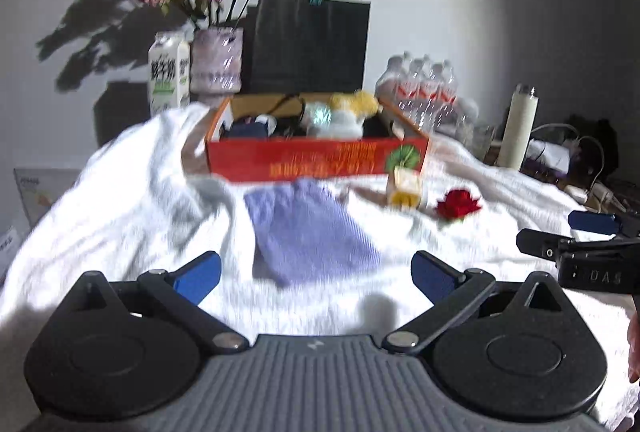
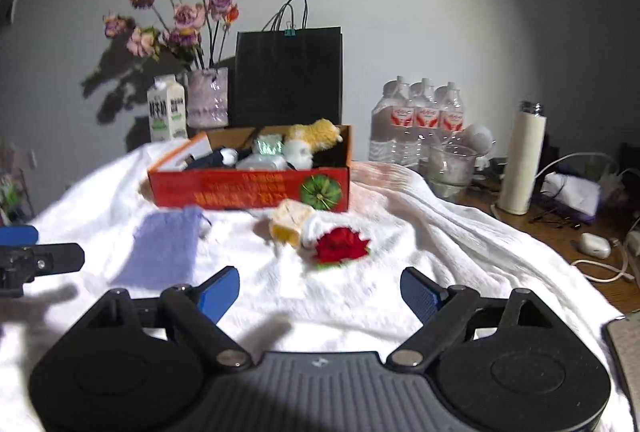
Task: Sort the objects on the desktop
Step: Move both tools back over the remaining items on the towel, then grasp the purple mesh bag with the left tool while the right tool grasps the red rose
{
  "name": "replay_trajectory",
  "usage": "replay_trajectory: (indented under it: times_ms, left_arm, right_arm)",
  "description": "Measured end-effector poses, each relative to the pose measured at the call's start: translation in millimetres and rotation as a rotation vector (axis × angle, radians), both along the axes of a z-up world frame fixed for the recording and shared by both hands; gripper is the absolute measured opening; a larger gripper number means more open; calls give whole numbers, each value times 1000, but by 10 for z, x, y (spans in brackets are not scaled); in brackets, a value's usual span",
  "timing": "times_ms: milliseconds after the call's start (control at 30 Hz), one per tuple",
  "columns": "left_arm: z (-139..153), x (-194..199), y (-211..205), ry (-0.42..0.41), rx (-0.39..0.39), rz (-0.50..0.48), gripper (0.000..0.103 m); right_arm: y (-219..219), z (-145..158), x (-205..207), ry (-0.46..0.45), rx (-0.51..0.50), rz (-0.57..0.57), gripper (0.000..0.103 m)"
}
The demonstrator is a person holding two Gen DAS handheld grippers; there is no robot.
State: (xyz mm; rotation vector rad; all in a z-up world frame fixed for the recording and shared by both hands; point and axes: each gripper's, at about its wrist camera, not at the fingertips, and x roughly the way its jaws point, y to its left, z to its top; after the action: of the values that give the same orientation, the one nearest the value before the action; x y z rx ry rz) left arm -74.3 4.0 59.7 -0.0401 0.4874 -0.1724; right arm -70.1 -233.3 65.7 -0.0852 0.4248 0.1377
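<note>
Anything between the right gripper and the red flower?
Nothing visible. Only bare white cloth lies between the open right gripper and the red flower; the small yellow box sits behind it, toward the red box.

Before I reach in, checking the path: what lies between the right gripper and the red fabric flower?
Only bare white cloth between the open right gripper and the red fabric flower, per the right wrist view.

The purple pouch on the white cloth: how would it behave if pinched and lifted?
The purple pouch lies flat and looks like soft fabric, so it would probably sag and fold. It looks thin, so likely light. Pinching may also catch the white cloth underneath.
</note>
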Motion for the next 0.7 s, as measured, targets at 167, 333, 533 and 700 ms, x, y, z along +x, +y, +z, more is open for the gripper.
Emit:
replay_trajectory:
  times_ms: [167,333,533,700]
  left_arm:
    - [-174,-150,-32,35,-28,-10,103]
    - [-208,-76,-8,52,-38,1,103]
    - [-148,300,-93,42,-20,-14,103]
    - [-188,825,-272,55,-1,-31,103]
  right_arm:
    - [69,-105,-125,-41,-55,43,87]
    - [114,-149,-71,-15,-50,54,87]
    - [46,-168,170,9,-32,46,87]
    - [-46,-121,607,7,-25,27,86]
